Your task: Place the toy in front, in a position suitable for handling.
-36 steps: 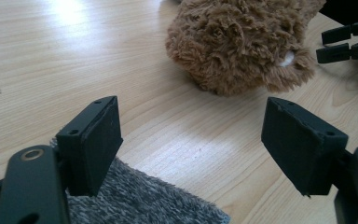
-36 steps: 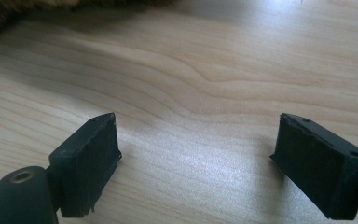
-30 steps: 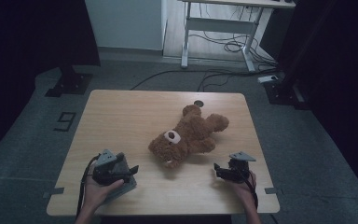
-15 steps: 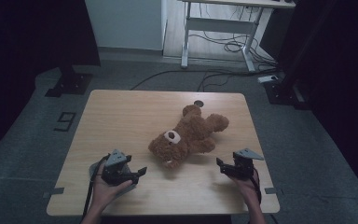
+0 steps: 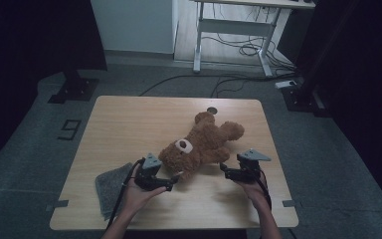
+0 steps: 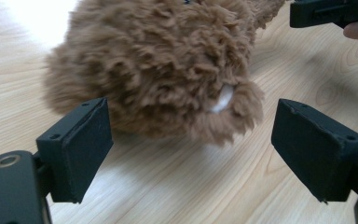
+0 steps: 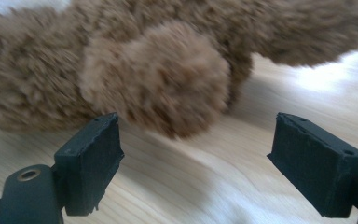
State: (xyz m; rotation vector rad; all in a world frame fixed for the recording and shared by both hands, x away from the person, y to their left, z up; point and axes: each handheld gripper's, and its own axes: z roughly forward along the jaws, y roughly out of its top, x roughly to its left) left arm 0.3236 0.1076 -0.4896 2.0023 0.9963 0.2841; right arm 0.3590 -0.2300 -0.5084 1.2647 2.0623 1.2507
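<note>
Teddy bear (image 5: 202, 146): lying on the wooden table (image 5: 129, 119), right of centre, head toward the person's side, legs toward the far edge.
Long axis: running diagonally, from head at near left to legs at far right.
Left gripper (image 5: 167, 184): jaws spread wide, empty, just beside the head; fur directly ahead between the jaws in the left gripper view (image 6: 168, 70).
Right gripper (image 5: 224, 170): jaws likewise apart, holding nothing, close to the body's right flank; a rounded paw straight ahead in the right gripper view (image 7: 158, 79).
Nearer hand: left, by a little; almost touching.
Grey cloth (image 5: 113, 185): flat at near left, under the left forearm.
Likely next: closing in from both sides.
</note>
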